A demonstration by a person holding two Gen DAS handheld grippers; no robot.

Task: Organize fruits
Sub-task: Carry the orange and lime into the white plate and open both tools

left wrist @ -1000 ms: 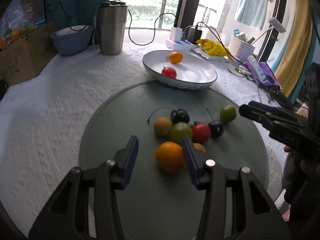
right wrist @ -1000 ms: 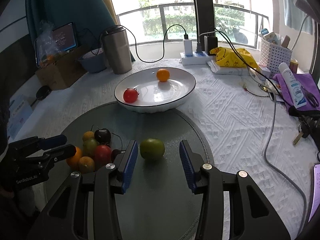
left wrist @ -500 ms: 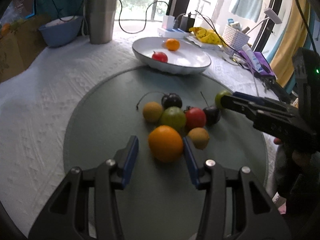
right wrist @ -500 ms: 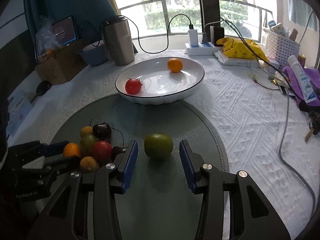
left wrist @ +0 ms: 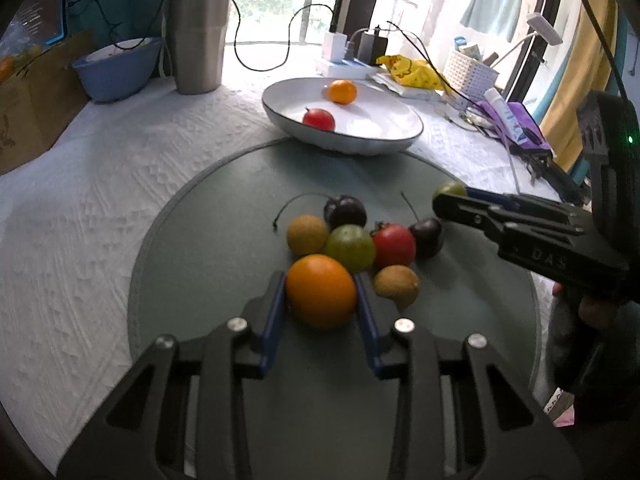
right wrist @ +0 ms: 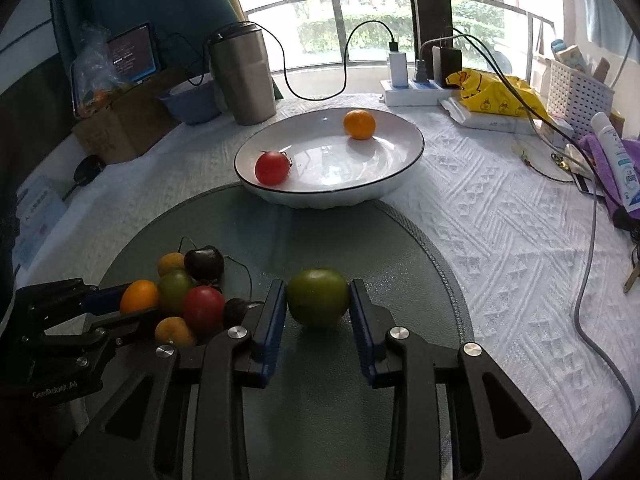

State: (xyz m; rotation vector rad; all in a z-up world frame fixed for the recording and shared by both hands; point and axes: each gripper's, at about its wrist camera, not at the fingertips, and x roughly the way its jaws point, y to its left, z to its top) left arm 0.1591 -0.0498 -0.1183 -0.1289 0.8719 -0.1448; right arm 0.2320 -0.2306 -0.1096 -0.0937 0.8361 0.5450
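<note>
On mat (right wrist: 400, 248): left fingers (left wrist: 276, 300) clamp orange (left wrist: 321, 291); right fingers (right wrist: 276, 308) clamp green fruit (right wrist: 318, 297).

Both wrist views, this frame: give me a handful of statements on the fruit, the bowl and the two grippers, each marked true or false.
1. The left gripper is closed on the orange. True.
2. The right gripper has a red tomato between its fingers. False: it has the green tomato.
3. The white bowl holds two fruits. True: a red tomato and a small orange.
4. The bowl stands wholly on the grey mat. False: only its near edge overlaps the mat.
5. The steel tumbler lies tipped over. False: it stands upright.
</note>
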